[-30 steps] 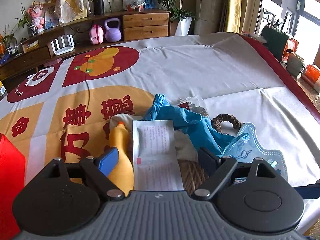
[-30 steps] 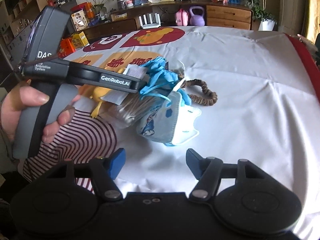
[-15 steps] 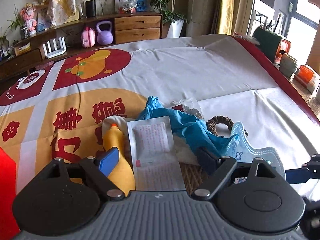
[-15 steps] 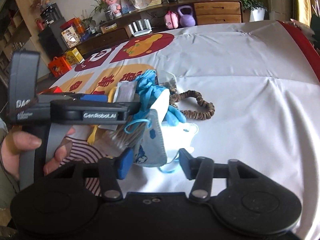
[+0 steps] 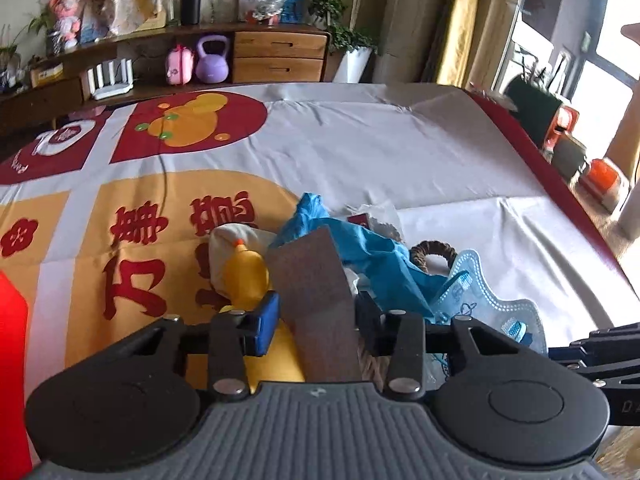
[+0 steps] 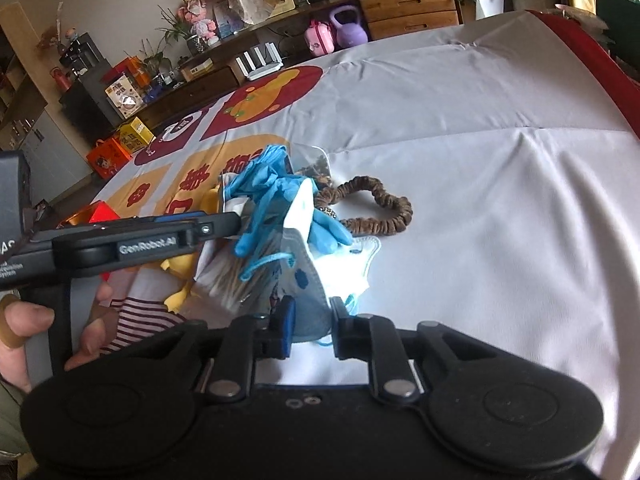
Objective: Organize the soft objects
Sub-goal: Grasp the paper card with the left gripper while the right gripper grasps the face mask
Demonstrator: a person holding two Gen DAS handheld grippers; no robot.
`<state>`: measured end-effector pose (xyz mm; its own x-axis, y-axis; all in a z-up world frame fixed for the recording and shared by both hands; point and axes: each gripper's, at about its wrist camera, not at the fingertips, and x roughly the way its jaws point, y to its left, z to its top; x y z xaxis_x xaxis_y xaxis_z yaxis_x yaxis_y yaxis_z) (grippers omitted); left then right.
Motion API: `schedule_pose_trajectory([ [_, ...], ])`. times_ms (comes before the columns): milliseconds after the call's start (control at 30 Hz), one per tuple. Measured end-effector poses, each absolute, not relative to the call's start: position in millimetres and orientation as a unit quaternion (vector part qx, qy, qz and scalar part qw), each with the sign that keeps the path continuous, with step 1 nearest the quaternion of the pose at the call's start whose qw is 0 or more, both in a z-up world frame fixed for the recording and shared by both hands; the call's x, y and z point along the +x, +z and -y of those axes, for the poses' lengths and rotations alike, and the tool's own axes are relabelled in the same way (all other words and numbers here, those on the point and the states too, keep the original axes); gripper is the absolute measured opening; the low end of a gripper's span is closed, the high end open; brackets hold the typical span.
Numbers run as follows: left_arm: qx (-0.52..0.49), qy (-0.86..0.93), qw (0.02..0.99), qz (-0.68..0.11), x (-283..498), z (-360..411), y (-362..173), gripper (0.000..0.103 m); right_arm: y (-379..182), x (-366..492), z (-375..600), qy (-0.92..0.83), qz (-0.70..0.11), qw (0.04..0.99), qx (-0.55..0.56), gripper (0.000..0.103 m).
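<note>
A heap of soft things lies on the printed tablecloth (image 5: 360,140). In it are blue gloves (image 5: 360,252), a yellow duck toy (image 5: 244,276), a brown scrunchie (image 6: 380,208) and a pale blue face mask (image 6: 316,280). My left gripper (image 5: 316,320) is closing its jaws on a flat paper packet (image 5: 312,288), which stands tilted up between the pads. My right gripper (image 6: 313,326) is closing too, and its pads pinch the near edge of the face mask. The left gripper (image 6: 224,222) reaches into the heap from the left in the right wrist view.
A red box (image 5: 12,360) stands at the near left. A small clear bag (image 6: 316,164) lies behind the gloves. The cloth's red border (image 5: 540,168) marks the table's right edge. A sideboard with a purple kettlebell (image 5: 212,60) stands beyond the table.
Both pairs of jaws have narrowed. The left ones now hold the packet, which has tipped up and looks dark. The right gripper moved forward to the mask and closed on its edge.
</note>
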<state>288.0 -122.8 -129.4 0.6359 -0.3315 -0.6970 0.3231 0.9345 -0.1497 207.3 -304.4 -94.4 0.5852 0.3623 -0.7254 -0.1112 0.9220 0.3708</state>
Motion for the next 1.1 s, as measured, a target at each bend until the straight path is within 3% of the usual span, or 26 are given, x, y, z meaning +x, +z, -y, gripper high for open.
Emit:
schedule_pose_trajectory([
  [300, -0.02, -0.177, 0.904, -0.389, 278, 107, -124, 0.033, -94, 207, 303, 0.133, -0.434, 0.879, 0.146, 0.017],
  [467, 0.009, -0.155, 0.909, -0.388, 273, 108, -127, 0.025, -95, 207, 302, 0.131, -0.435, 0.879, 0.144, 0.017],
  [533, 0.018, -0.153, 0.91, -0.385, 273, 110, -127, 0.018, -95, 207, 301, 0.13, -0.435, 0.88, 0.142, 0.017],
  [733, 0.045, -0.156, 0.915, -0.371, 269, 118, -124, 0.003, -91, 205, 298, 0.125, -0.427, 0.885, 0.136, 0.004],
  [1100, 0.039, -0.154, 0.92, -0.358, 251, 115, -99, 0.002, -60, 184, 292, 0.122, -0.383, 0.909, 0.114, 0.001],
])
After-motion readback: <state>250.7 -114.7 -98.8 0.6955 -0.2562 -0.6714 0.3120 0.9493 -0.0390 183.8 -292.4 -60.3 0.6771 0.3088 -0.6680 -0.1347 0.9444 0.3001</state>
